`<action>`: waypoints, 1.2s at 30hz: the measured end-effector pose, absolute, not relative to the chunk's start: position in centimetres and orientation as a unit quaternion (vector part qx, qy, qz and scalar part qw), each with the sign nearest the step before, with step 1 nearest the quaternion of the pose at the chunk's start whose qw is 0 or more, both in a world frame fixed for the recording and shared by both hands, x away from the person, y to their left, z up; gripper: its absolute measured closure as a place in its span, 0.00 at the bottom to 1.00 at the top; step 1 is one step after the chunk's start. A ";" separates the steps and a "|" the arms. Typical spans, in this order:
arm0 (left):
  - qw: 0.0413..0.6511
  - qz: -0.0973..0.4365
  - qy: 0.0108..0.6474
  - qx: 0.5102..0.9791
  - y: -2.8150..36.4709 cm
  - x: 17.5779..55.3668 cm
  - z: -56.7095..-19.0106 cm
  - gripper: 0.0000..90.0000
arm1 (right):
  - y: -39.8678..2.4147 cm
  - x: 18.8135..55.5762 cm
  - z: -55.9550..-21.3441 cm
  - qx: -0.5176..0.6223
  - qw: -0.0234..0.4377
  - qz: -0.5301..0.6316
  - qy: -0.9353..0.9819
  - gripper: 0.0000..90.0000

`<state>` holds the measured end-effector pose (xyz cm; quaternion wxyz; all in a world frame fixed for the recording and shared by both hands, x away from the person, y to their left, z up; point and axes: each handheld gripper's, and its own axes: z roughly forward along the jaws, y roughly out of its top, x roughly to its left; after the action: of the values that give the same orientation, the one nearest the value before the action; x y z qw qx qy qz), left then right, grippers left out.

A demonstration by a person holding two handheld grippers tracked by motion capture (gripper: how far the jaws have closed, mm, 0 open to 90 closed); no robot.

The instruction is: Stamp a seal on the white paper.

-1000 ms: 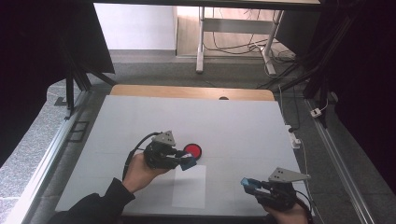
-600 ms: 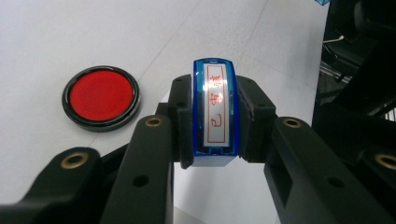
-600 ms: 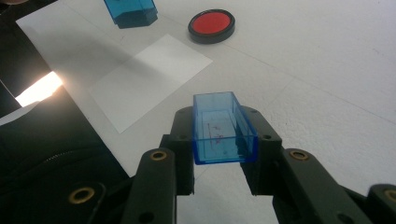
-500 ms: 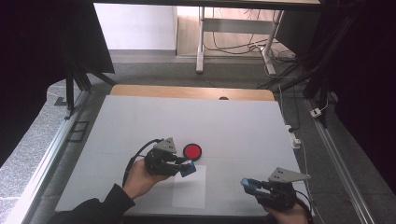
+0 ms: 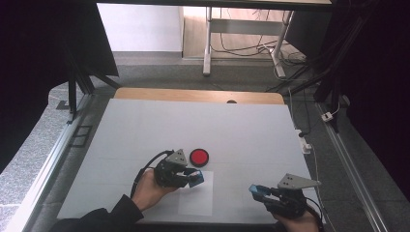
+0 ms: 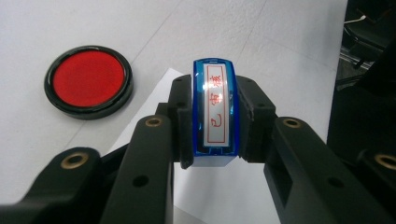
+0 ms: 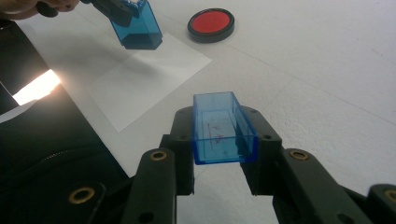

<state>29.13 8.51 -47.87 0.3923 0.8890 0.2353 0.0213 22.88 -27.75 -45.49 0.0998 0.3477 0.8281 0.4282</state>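
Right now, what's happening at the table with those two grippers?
A person is stamping. The left gripper is shut on a blue stamp with red characters on its face, held just above a white sheet of paper, beside the red ink pad. The right gripper is shut on the stamp's clear blue cap, held off to the side near the table's front edge.

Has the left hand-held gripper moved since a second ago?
Yes. The left hand-held gripper has slid toward the near table edge, from beside the red ink pad to over the white paper.
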 end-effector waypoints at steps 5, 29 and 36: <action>0.386 0.020 0.235 0.892 8.2 29.2 -48.6 0.78 | -27.7 22.9 -45.5 0.346 0.099 0.429 0.828 0.76; 0.358 0.030 0.234 0.903 7.2 29.1 -50.2 0.78 | -27.7 22.9 -45.5 0.345 0.099 0.427 0.830 0.76; 0.349 0.049 0.229 0.907 6.8 28.6 -50.2 0.79 | -27.6 22.9 -45.5 0.346 0.097 0.430 0.828 0.76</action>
<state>28.60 6.77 -50.21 0.3489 0.9074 0.2294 0.0487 22.88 -27.64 -45.55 0.0972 0.3462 0.8284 0.4295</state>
